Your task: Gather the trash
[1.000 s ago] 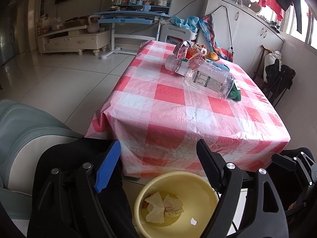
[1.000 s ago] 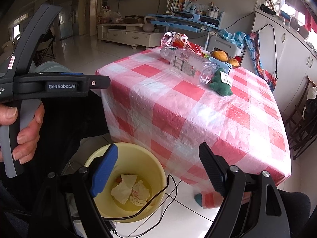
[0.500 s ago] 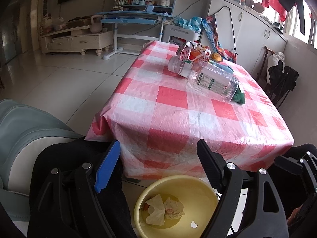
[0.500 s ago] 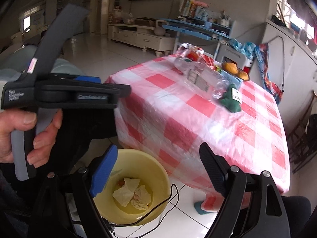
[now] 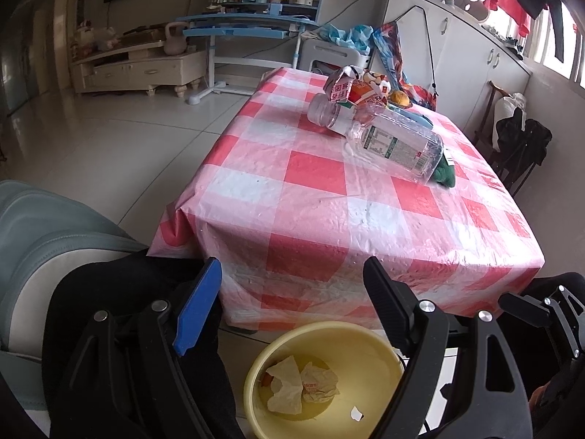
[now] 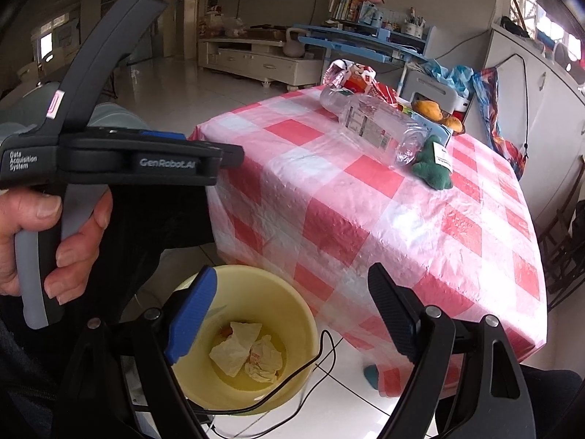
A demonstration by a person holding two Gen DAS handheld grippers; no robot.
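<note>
Left gripper (image 5: 292, 292) agape, yellow basin (image 5: 376, 336) holding crumpled paper (image 5: 299, 387), checkered table (image 5: 310, 226)

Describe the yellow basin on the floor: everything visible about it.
The yellow basin is a round, deep, plain bowl that looks like smooth plastic. It stands upright and open on the pale tiled floor, just in front of the near edge of the checked tablecloth. Inside lie two crumpled paper wads, a small white scrap and a bit of something orange, too hidden to identify. A thin black cable drapes over its rim in the right wrist view. Neither gripper touches it.
</note>
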